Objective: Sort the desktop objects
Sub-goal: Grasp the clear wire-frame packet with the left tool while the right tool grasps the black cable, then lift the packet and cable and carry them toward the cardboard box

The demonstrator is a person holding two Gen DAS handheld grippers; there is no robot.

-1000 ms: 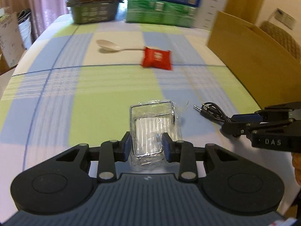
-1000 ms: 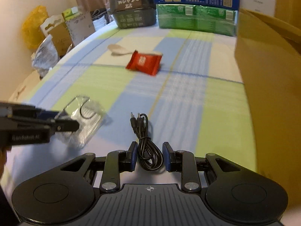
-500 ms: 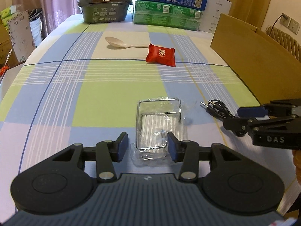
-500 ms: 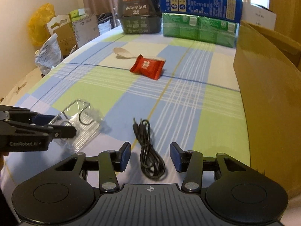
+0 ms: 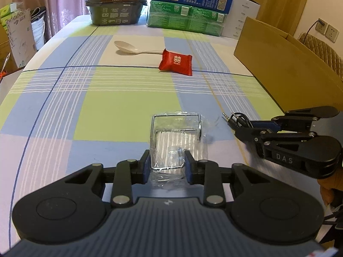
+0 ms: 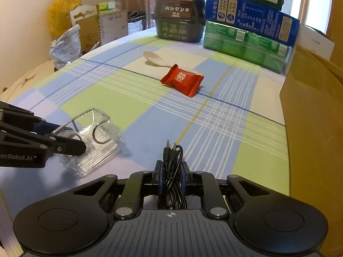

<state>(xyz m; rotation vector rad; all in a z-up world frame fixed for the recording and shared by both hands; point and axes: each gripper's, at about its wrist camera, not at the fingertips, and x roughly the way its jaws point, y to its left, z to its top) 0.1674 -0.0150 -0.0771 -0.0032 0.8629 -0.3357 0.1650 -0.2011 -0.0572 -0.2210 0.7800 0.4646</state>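
Near edge of the checked tablecloth (image 5: 120, 98), two pick-ups at once. The clear plastic packet with its wire frame (image 5: 175, 137) lies on the cloth, and the left gripper (image 5: 166, 166) has its blue-padded fingers closed in against the packet's near end, pinching the crinkled plastic between them. Just beside it to the right, the coiled black audio cable (image 6: 171, 175) sits with its two plugs pointing away up the table, and the right gripper (image 6: 170, 176) is squeezed narrow around the coil, pads pressing both sides. From the left view the right gripper comes in side-on, the cable's plugs poking out past its tips. Farther up the cloth, well apart from both, a red candy wrapper (image 5: 175, 62) lies touching the handle end of a white spoon (image 5: 133, 48). Along the right edge stands a brown cardboard box (image 5: 285, 68). At the far end sit stacked green and blue cartons (image 5: 188, 6) and a dark container (image 5: 116, 4).
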